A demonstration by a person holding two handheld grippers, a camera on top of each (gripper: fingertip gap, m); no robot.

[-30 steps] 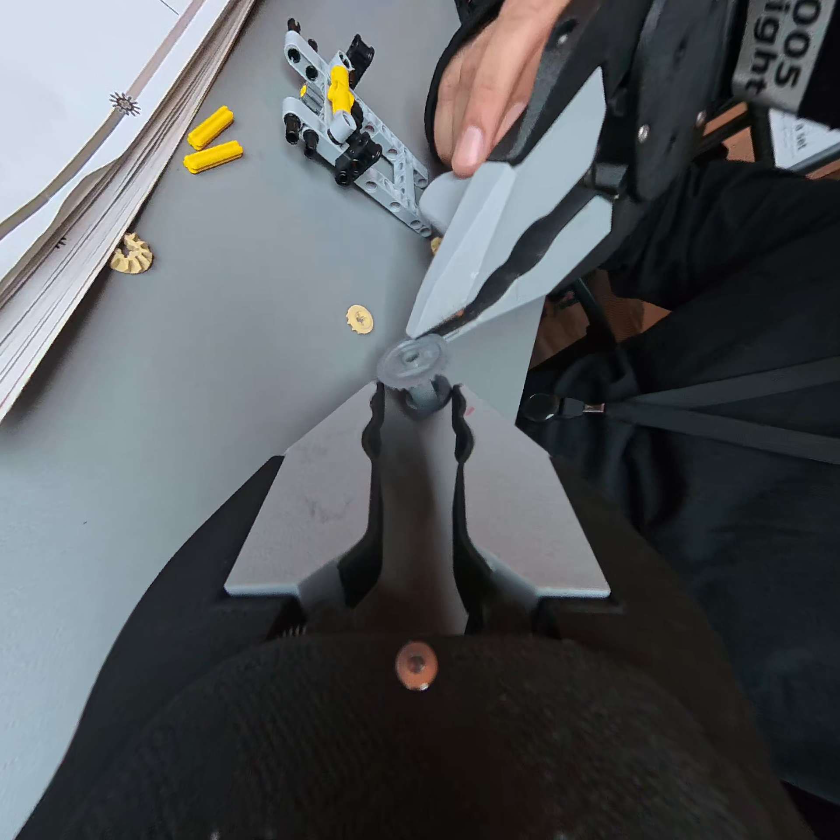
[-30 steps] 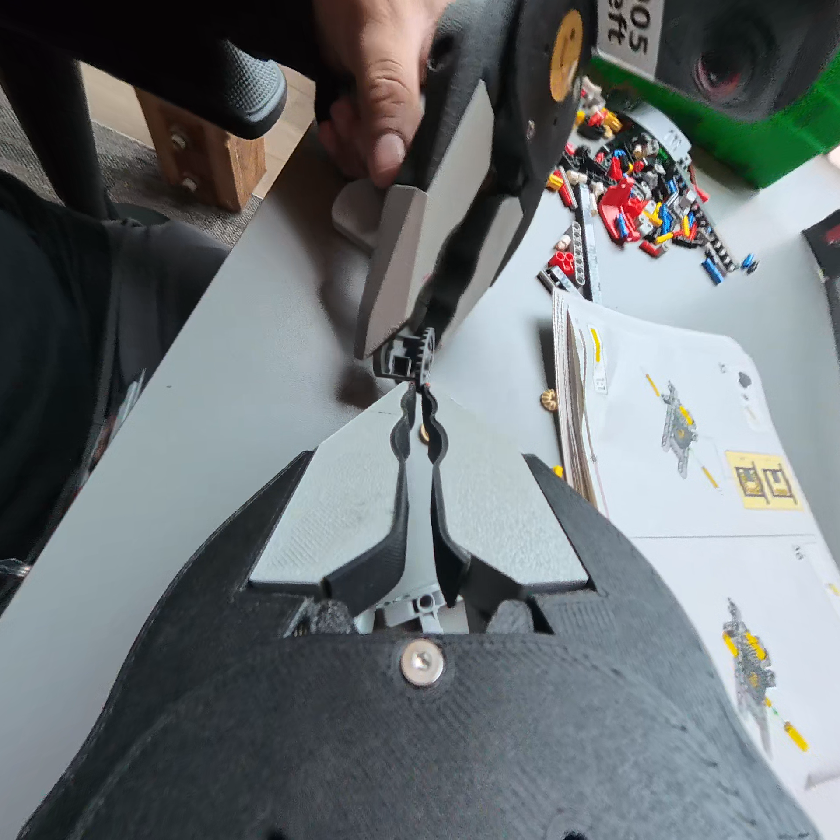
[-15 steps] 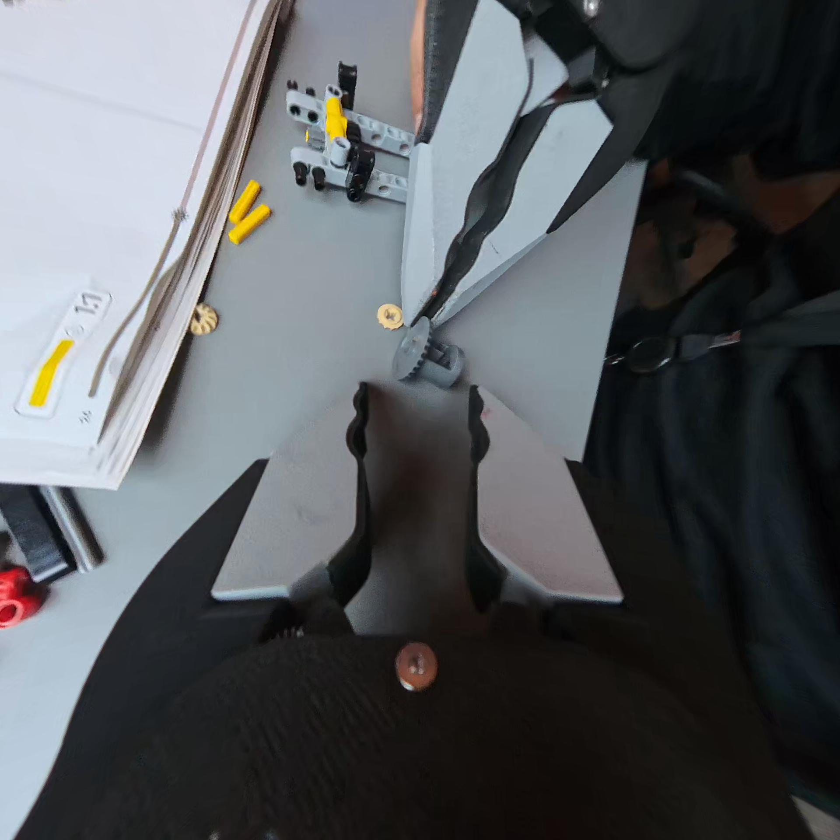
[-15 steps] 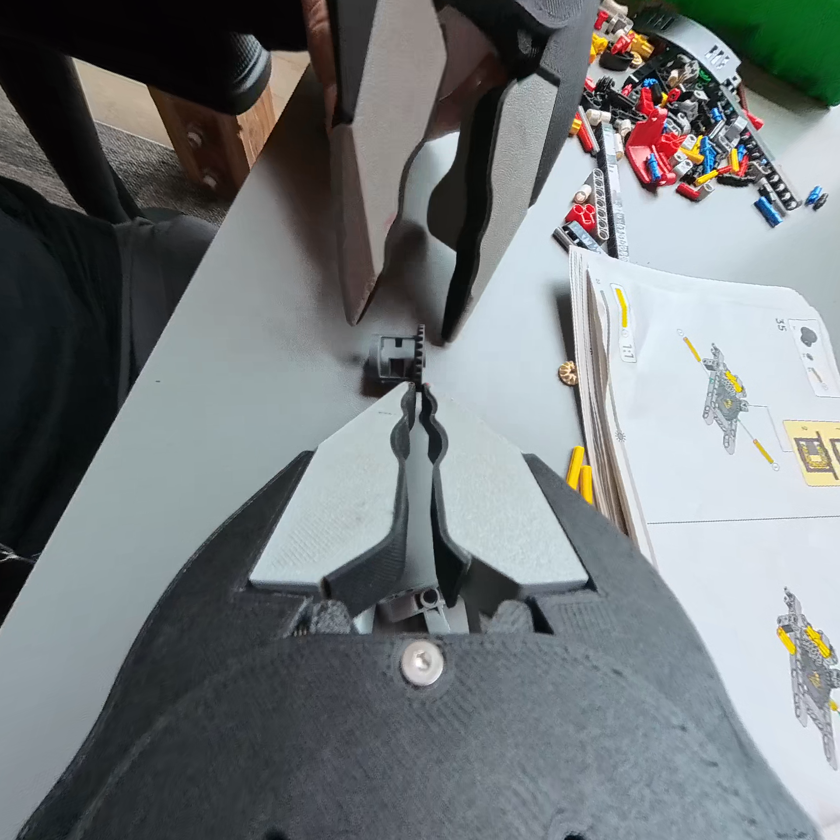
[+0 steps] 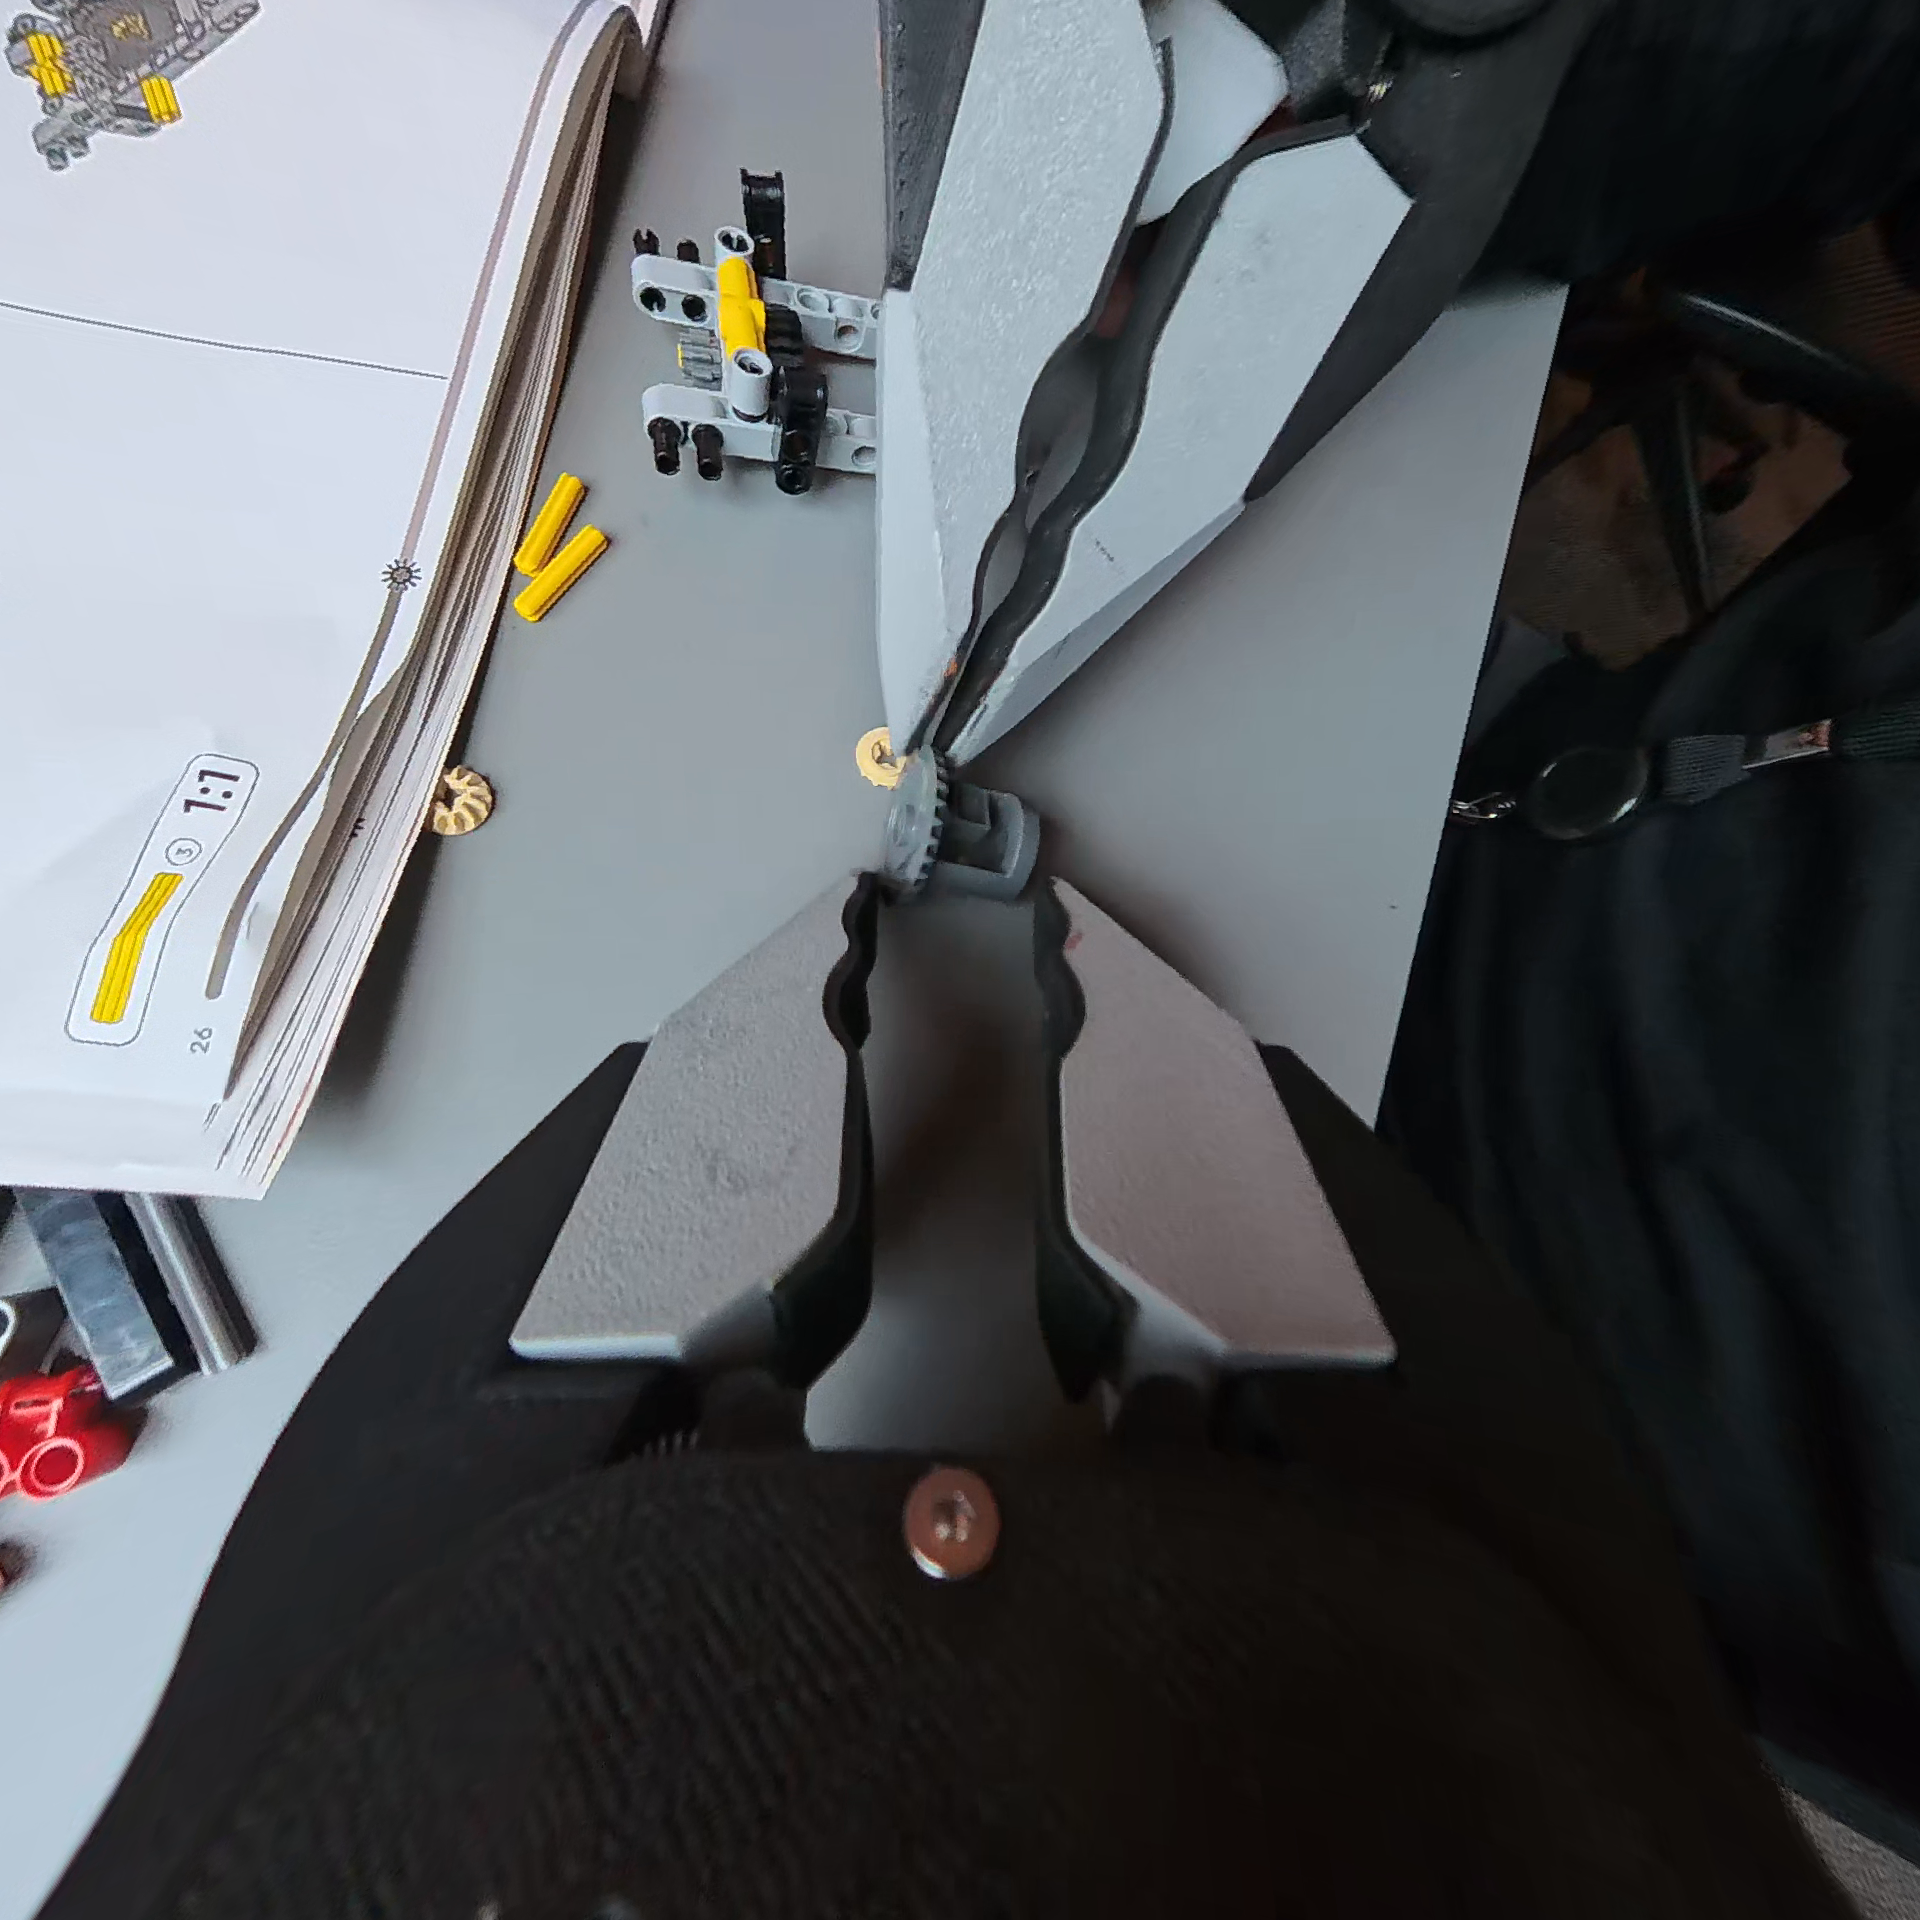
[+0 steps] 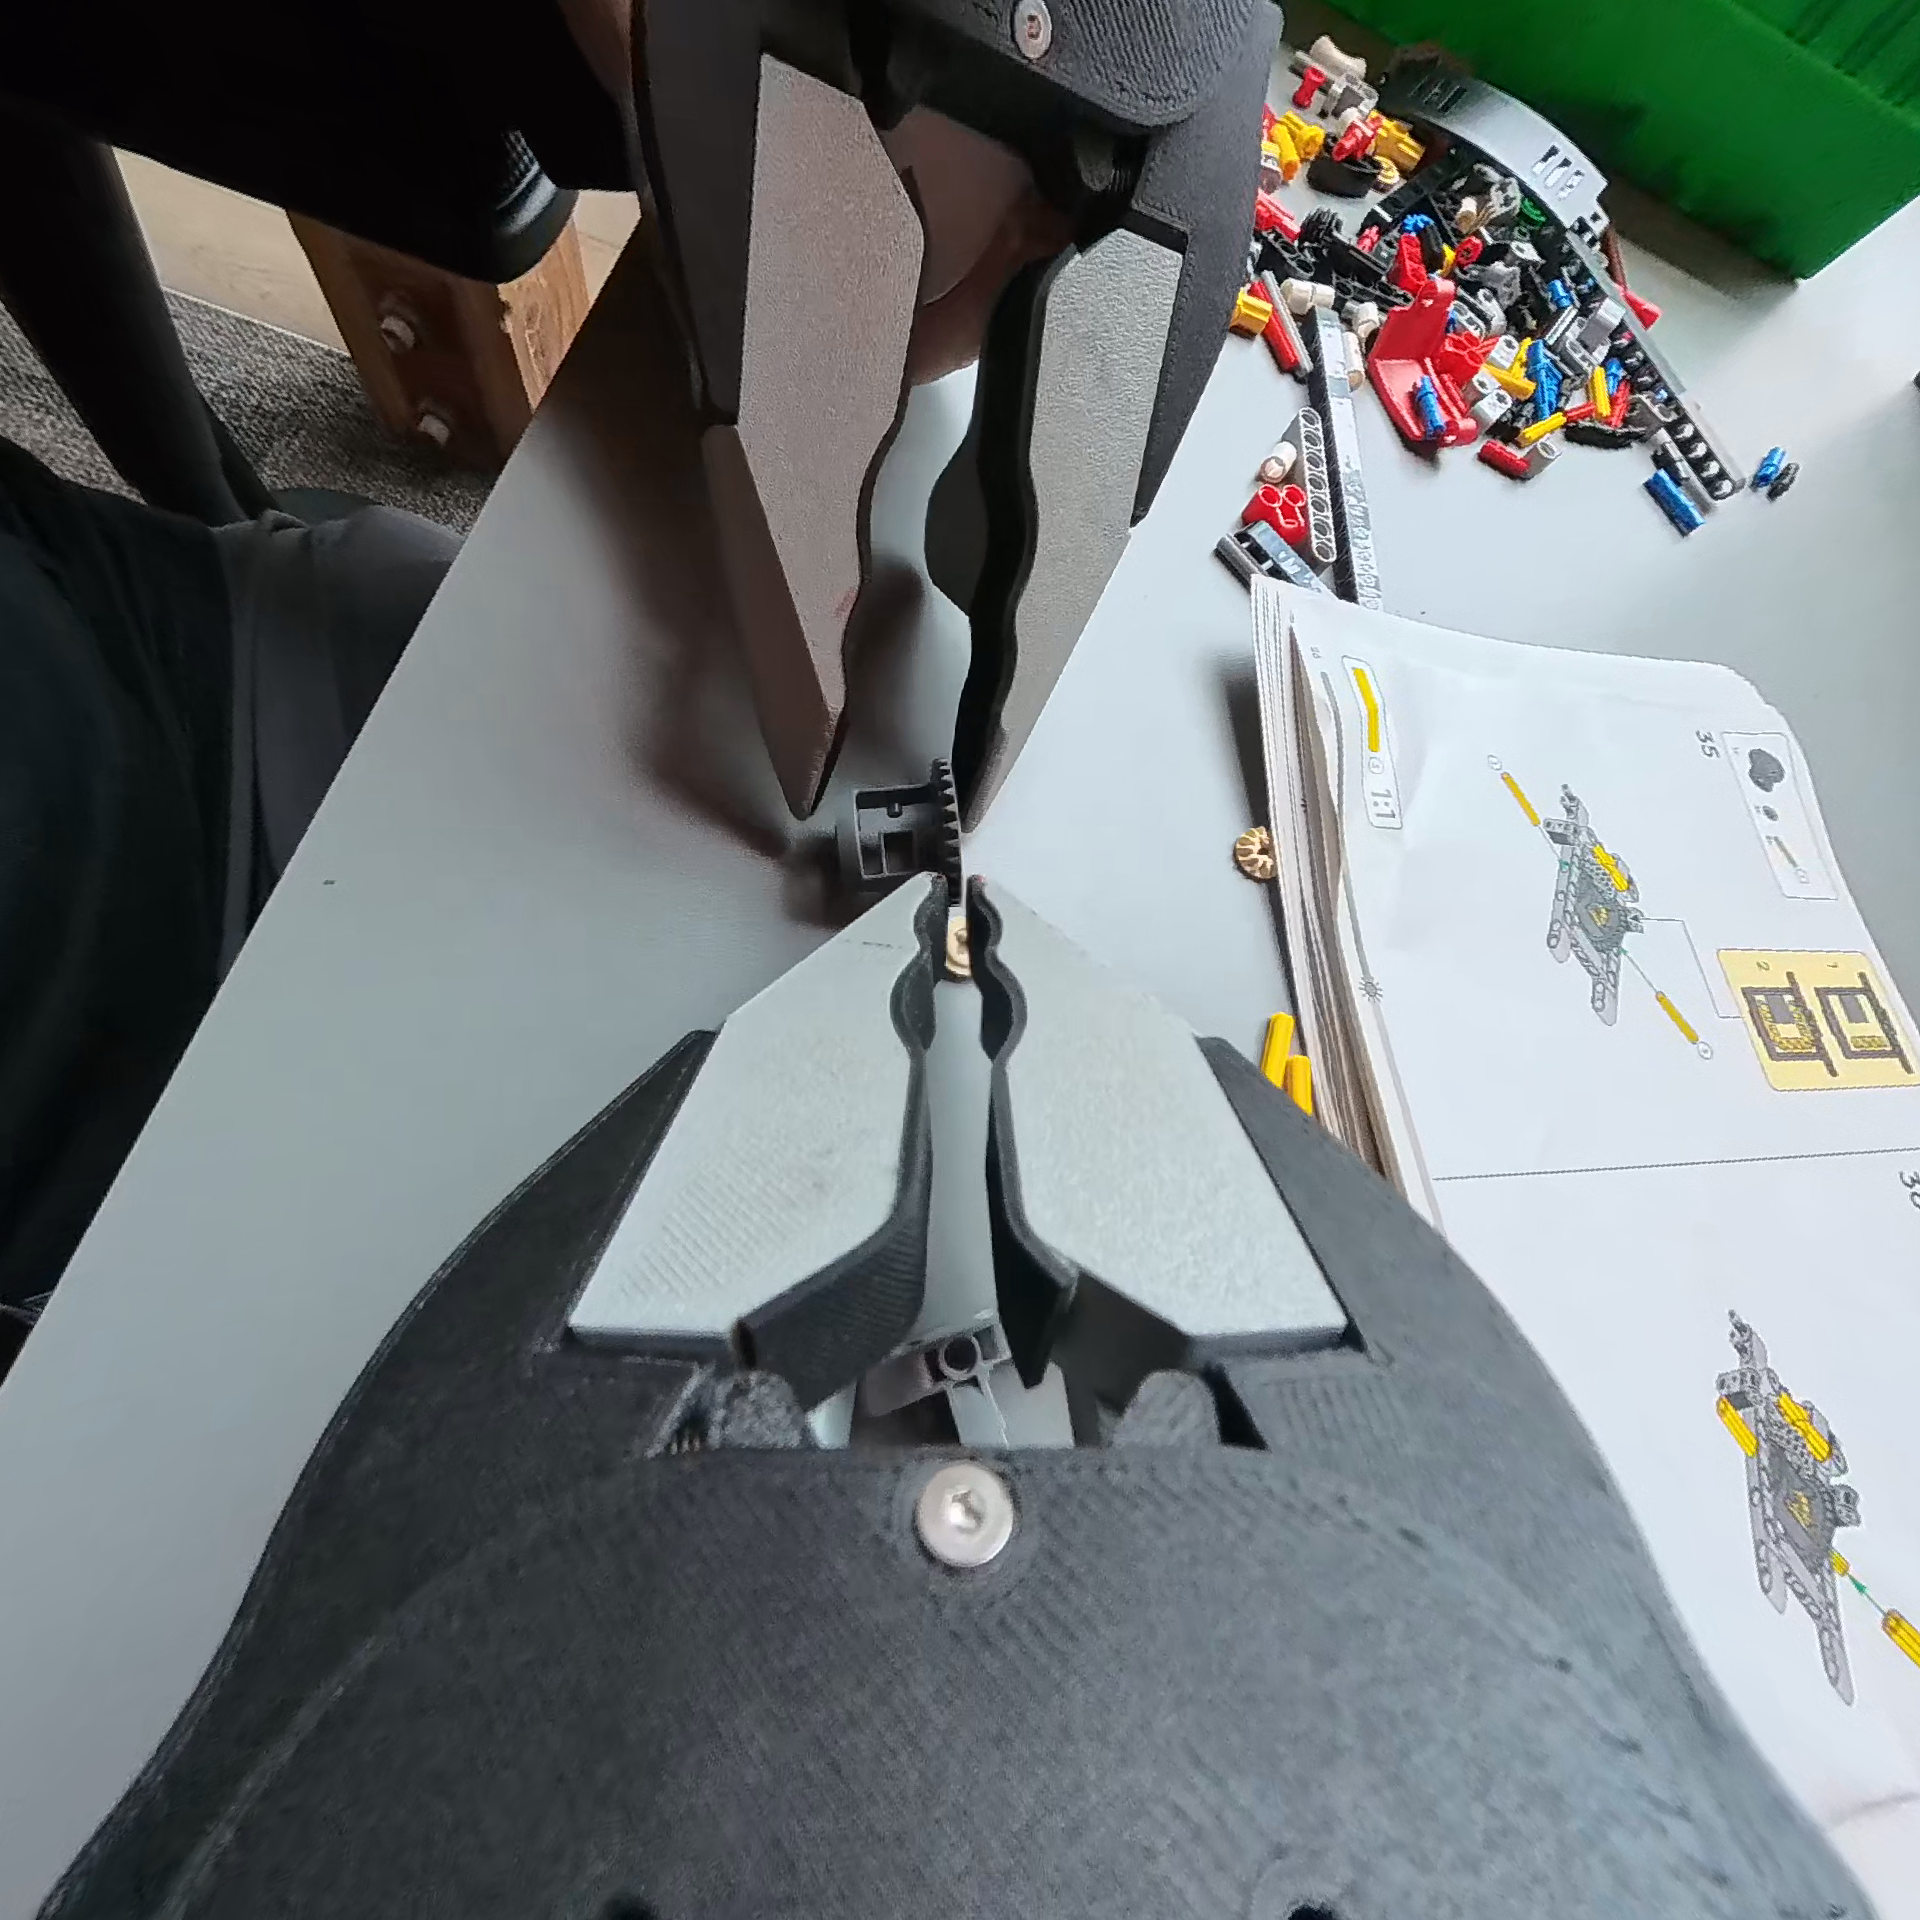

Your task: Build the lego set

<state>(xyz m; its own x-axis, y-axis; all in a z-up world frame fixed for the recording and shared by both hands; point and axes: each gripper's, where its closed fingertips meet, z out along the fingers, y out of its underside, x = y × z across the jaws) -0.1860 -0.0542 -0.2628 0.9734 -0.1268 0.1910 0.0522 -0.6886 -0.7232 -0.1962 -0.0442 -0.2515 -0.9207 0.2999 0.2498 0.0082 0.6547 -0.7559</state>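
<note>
Grey tabletop [image 5: 665,727] fills my view. Nearest, my left gripper [image 5: 956,894] stands spread wide, holding nothing, its tips flanking the dark grey toothed gear piece [image 5: 961,831] lying on the table. My right gripper [image 6: 958,883] is nearly closed, its tips pinched on the gear's toothed rim. Just beyond sits a small tan gear [image 5: 879,752]. Farther left lie two yellow pins [image 5: 556,545], a grey-and-yellow beam assembly [image 5: 753,364] and an open white instruction booklet [image 5: 208,520].
</note>
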